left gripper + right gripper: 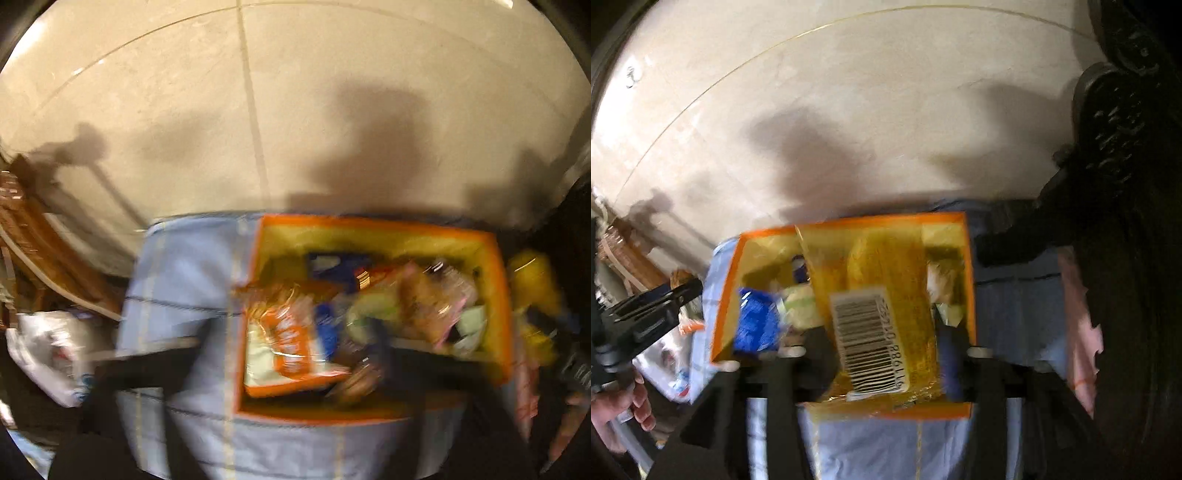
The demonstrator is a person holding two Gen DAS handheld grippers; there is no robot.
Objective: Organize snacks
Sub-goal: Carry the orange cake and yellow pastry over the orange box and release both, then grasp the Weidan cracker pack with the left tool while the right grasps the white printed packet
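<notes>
A: In left wrist view: orange-rimmed box on blue checked cloth over the desk, tiled floor beyond. Packed with snacks, orange chip bag on top at the near left corner. Heavy blur.
B: Left tool?
A: Spread wide above the box, nothing pinched. Chip bag lying in the box, not gripped.
B: Right wrist view?
A: Same box. Yellow packet with a barcode label lying slantwise across the top of the pile, blue packet to its left. Right tool also spread wide, straddling the yellow packet, pads apparently clear of it on both sides.
B: Step?
A: Likely a drop-off: yellow packet just placed in, both tools free.
B: Next?
A: Probably fetch another loose snack, or nudge the yellow one flat. Glossy, crinkly film, slippery; needs a firm pinch on an edge. Box near full, so low placement to avoid spill over the rim.
</notes>
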